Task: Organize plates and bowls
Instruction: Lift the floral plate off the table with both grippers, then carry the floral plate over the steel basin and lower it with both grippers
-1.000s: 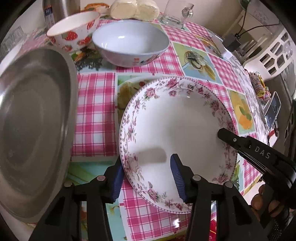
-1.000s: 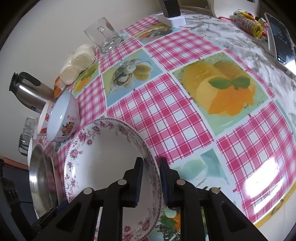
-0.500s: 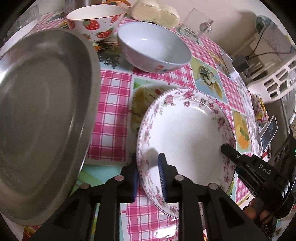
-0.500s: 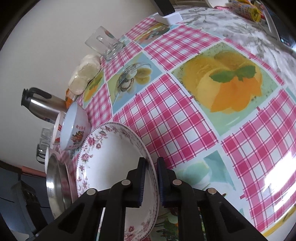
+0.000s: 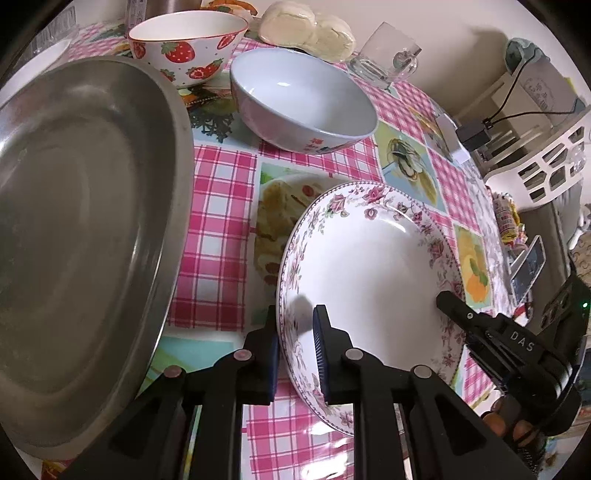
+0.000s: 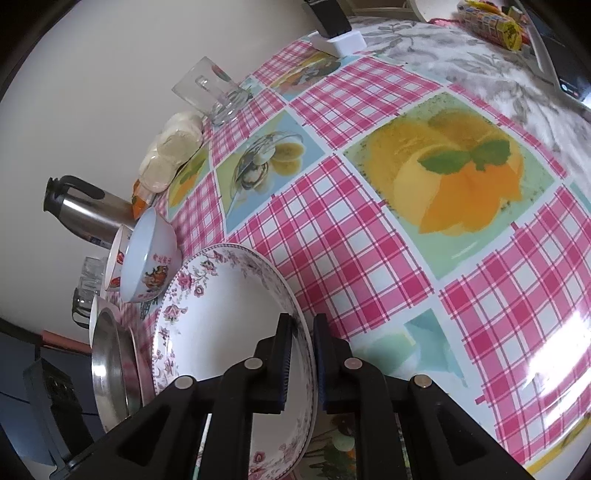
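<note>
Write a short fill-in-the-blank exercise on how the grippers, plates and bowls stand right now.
1. Both grippers are shut on the rim of the ____ plate.
2. The big plate beside it is made of ____.
3. The bowl behind the plain white bowl is printed with ____.

Missing words: floral; metal; strawberries.

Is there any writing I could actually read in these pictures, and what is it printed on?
"DAS": white letters on the black right tool, seen from the left wrist camera.
Red characters on the side of the pale blue bowl: too small to read.
Label on the steel flask: blurred.
Printing on the yellow packets: unreadable.
</note>
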Available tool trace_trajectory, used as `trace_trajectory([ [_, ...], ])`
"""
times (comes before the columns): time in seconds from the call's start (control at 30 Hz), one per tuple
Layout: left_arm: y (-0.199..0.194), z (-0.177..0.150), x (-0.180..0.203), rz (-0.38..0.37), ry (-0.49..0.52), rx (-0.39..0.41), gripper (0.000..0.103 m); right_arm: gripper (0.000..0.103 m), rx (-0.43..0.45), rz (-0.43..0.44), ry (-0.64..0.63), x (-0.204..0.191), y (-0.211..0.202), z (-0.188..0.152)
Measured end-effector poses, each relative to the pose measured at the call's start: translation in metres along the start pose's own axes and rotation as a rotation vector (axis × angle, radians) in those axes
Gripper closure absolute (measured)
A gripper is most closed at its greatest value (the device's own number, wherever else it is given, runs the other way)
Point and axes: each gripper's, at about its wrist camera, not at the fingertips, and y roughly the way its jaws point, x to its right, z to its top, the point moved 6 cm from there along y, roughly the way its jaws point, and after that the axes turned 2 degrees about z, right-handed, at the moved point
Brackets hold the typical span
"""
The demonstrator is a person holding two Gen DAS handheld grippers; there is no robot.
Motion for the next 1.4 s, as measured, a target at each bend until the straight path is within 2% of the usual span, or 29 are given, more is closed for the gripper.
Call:
trace_trajectory([
  [0.27,-0.009,0.007,0.014,-0.006,0.051,0.041,0.086,0.091,0.04,-0.008,-0.024,-0.005,-0.014,0.005],
  [0.77,-0.024,0.013,0.018,-0.047,0.064,0.076,0.085,0.091,0.102,0.002,-0.072,-0.021,-0.036,0.01],
  [1.03,-0.053,0.021,0.025,-0.075,0.097,0.153,0.085,0.091,0.171,0.019,-0.108,-0.037,-0.06,0.016],
  [1.4,-0.097,0.035,0.019,-0.111,0.1,0.265,0.085,0.091,0.27,0.055,-0.185,-0.079,-0.094,0.015],
])
